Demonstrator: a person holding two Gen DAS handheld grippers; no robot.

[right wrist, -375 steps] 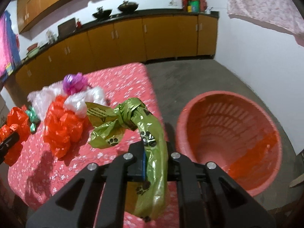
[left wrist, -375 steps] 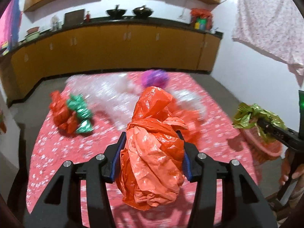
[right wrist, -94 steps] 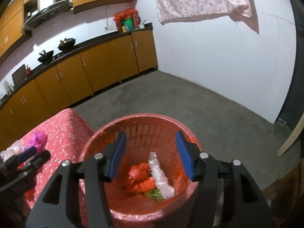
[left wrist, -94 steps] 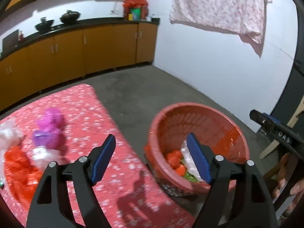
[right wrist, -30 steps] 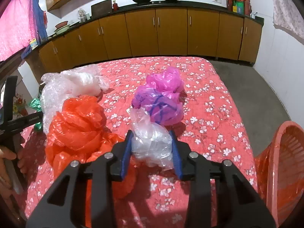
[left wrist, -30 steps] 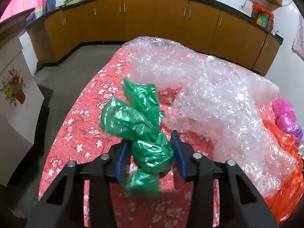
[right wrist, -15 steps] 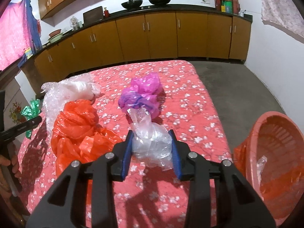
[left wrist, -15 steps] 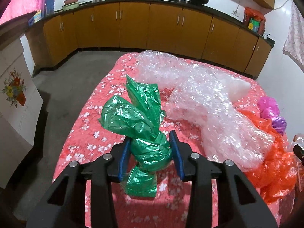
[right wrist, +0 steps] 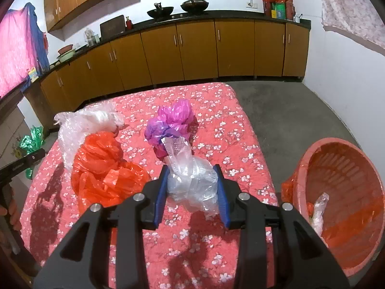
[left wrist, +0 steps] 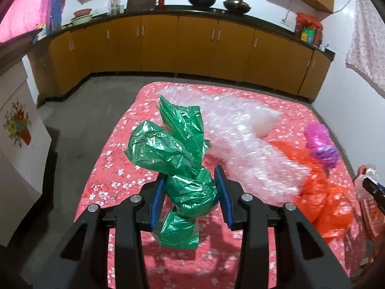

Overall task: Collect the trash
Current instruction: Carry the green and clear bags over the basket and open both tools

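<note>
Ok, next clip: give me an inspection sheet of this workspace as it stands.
Surface: floral red tablecloth over the table.
Job's things: green bag; clear bag; orange bag, purple bag, bubble wrap on the cloth; red basket on the floor, trash inside.
Clutter: nothing seen.
Grippers: left hand-held gripper shut on green bag; right hand-held gripper shut on clear bag.
Cables: nothing seen.
Surroundings: kitchen cabinets, hanging cloth.

A glossy green bag (left wrist: 179, 159) hangs over the red, white-flowered tablecloth (right wrist: 216, 125). At eleven o'clock lies an orange bag (right wrist: 103, 166), at twelve a pink-and-purple bag (right wrist: 172, 121); the basket (right wrist: 341, 192) is salmon-red.
</note>
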